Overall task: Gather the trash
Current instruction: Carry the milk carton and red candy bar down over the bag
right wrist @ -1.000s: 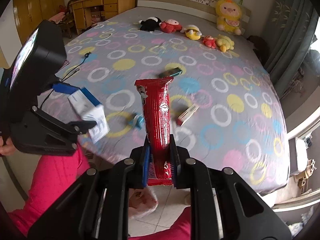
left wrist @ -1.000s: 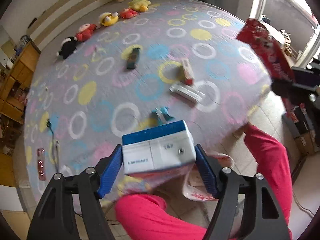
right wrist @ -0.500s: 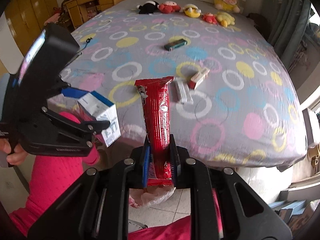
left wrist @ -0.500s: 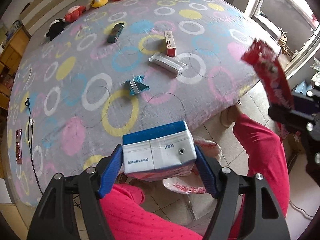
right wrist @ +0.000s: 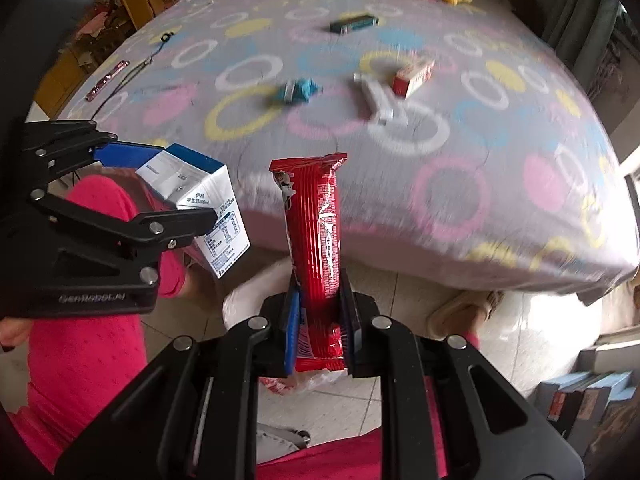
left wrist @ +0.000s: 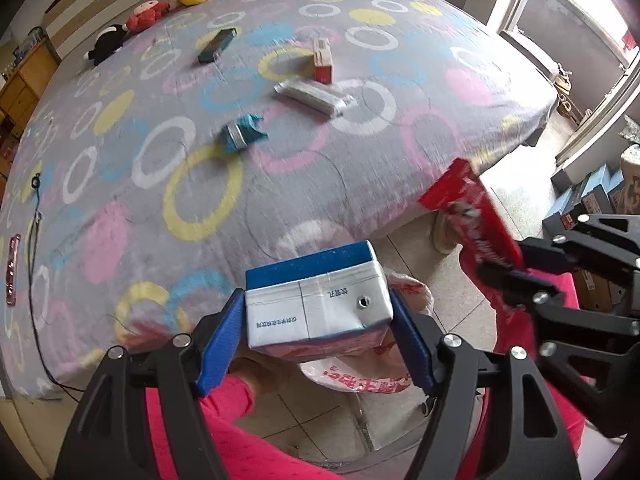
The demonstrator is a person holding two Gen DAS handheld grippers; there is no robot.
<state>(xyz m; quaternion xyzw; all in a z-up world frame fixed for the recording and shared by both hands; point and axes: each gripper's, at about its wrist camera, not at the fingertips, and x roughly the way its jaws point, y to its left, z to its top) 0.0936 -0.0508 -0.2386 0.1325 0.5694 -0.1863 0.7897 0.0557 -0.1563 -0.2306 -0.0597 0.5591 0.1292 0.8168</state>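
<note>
In hand: left tool point(left wrist: 318, 340) clamped a blue-and-white milk carton point(left wrist: 316, 304); right tool point(right wrist: 318, 326) pinched a red snack wrapper point(right wrist: 316, 236), both above the plastic bag point(left wrist: 360, 380) on the floor, neither dropped. Outstanding on the bed point(left wrist: 120, 220): teal wrapper point(left wrist: 242, 133), white packet point(left wrist: 314, 95), red-and-white box point(left wrist: 322, 60), dark box point(left wrist: 217, 44).

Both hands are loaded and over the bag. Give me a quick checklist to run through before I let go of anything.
1. Left gripper clamped on the milk carton: ok, both blue pads press its sides.
2. Right gripper clamped on the red wrapper: ok, pinched near its lower end.
3. Plastic bag on the floor under the carton: ok, seen just below it.
4. Bag mouth open wide enough: cannot tell, carton and grippers hide it.
5. Wrapper lined up over the bag: cannot tell; the right wrist view shows only a bit of bag beneath the gripper.
6. Trash left on the bed: not ok, the teal wrapper, white packet and red-and-white box remain.
</note>
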